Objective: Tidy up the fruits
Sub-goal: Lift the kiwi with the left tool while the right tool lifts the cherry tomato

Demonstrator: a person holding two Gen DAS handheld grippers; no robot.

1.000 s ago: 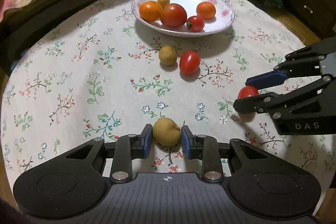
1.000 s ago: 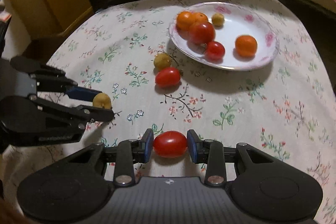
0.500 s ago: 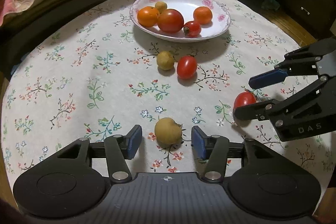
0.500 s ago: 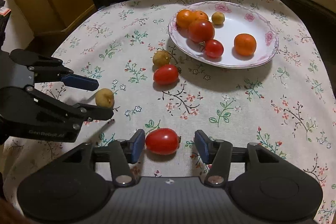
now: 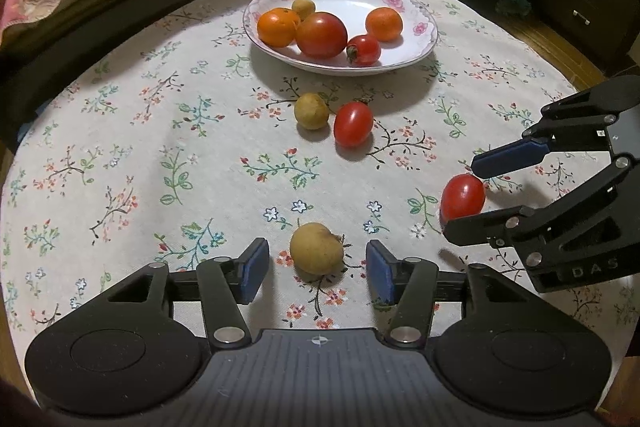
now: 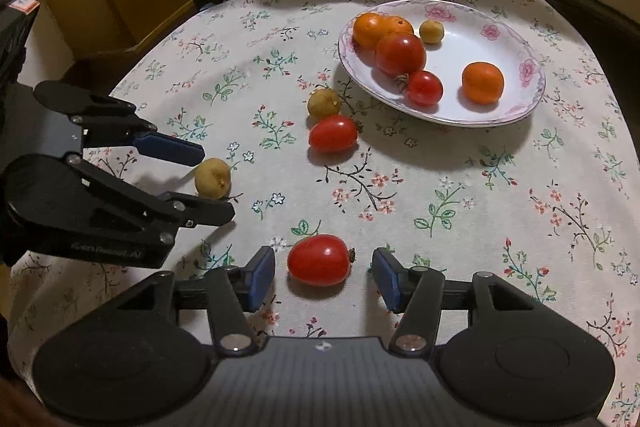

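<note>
We are holding the left gripper [image 5: 316, 265] with its fingers spread apart, a yellow-brown fruit [image 5: 316, 253] sitting untouched on the floral tablecloth [image 5: 120, 147] between them. We are keeping the right gripper [image 6: 323, 273] parted too, a red tomato [image 6: 319, 259] lying loose between its blue pads [image 6: 262, 279]. Farther out, another tomato [image 5: 353, 124] and a small brown fruit [image 5: 311, 111] are resting just beside each other, near the flowered plate [image 5: 424, 27] carrying oranges and tomatoes.
</note>
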